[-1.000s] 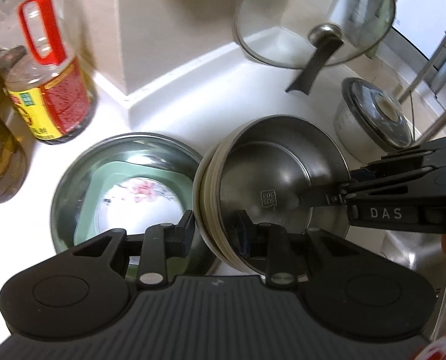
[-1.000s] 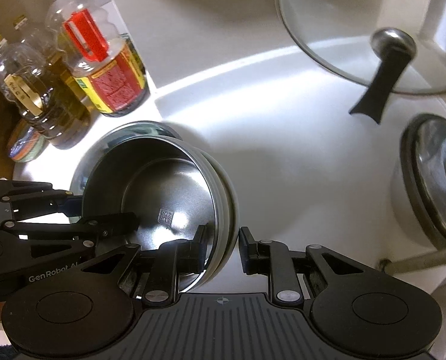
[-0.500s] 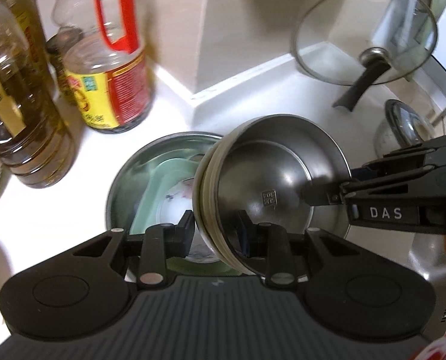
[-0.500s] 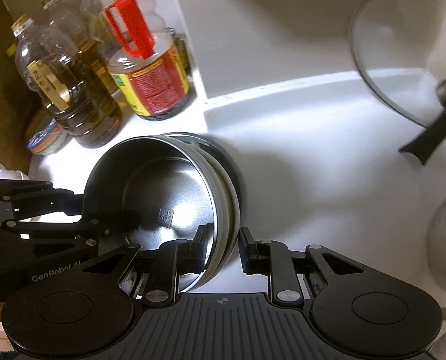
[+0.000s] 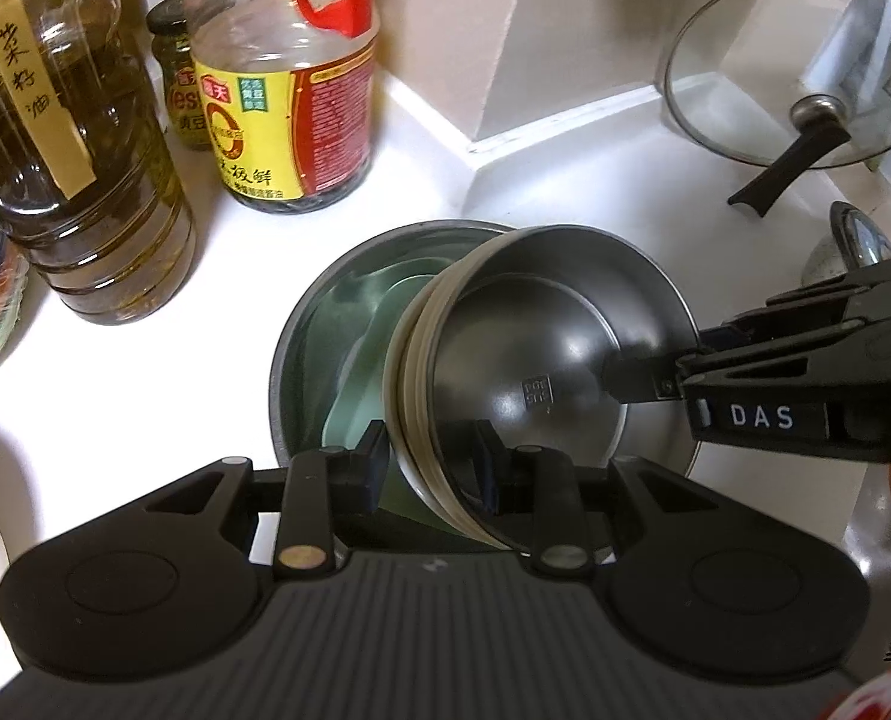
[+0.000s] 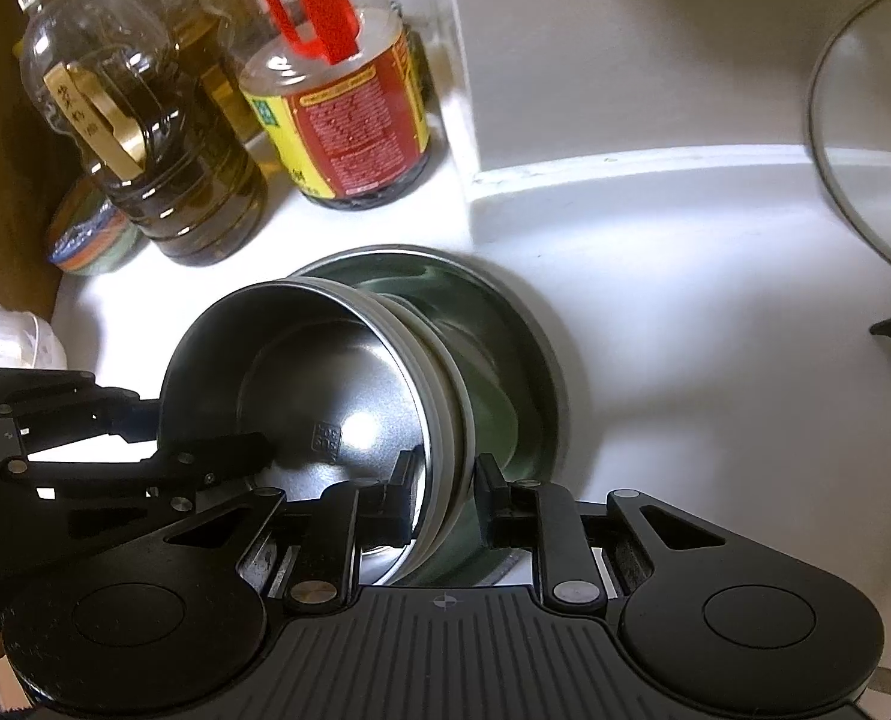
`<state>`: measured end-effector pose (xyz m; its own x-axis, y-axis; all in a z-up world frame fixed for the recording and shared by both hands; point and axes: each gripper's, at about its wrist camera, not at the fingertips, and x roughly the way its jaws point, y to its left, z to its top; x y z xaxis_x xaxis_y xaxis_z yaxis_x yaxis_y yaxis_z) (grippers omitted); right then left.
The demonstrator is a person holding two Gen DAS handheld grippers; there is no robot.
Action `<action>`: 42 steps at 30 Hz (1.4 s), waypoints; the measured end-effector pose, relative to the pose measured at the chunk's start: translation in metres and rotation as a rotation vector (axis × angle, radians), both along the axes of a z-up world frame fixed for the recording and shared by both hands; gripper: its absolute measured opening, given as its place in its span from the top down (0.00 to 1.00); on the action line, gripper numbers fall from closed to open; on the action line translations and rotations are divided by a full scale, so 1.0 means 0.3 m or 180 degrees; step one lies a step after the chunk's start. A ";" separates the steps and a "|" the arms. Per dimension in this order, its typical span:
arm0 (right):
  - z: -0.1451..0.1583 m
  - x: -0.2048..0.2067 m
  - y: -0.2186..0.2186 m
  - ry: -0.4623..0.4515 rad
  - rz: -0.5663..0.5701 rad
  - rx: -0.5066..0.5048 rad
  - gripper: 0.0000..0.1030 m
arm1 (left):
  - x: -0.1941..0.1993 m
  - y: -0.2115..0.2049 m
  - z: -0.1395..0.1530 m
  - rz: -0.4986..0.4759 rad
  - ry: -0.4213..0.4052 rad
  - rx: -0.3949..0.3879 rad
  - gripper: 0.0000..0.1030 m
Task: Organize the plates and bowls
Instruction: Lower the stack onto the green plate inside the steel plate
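I have a stack of nested metal bowls [image 5: 541,372] pinched from both sides: my left gripper [image 5: 430,462] is clamped on the near rim, one finger outside the stack and one inside the top bowl, and my right gripper [image 6: 445,501] bites the opposite rim the same way. The stack hangs tilted above a large steel basin [image 6: 523,360] on the white counter [image 6: 655,300], with a pale green dish [image 5: 361,372] lying inside the basin.

My worry is the grip itself. Each jaw pair spans several thin rims at once, so I judge that a lower bowl could slide free and drop onto the green dish, chipping it. The tilt makes that likelier. If I release one side before the other, the stack could swing and clang against the basin wall. The oil bottle [image 5: 79,180] and the sauce bottle [image 5: 289,96] stand near the basin, so a wide sideways move could knock them.
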<state>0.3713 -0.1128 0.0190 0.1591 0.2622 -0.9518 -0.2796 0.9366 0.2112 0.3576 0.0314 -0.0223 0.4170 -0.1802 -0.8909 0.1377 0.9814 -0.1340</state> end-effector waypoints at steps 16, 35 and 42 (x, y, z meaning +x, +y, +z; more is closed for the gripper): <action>-0.057 0.041 0.042 0.0244 0.0090 -0.0070 0.80 | 0.054 0.032 -0.029 0.0005 0.0160 -0.0020 0.75; -0.070 0.081 0.021 0.0343 -0.0028 -0.0019 0.80 | 0.087 0.043 -0.043 -0.0048 0.0247 -0.0112 0.74; -0.068 0.079 0.022 0.0292 -0.0015 -0.0018 0.80 | 0.081 0.043 -0.043 -0.0047 0.0241 -0.0115 0.74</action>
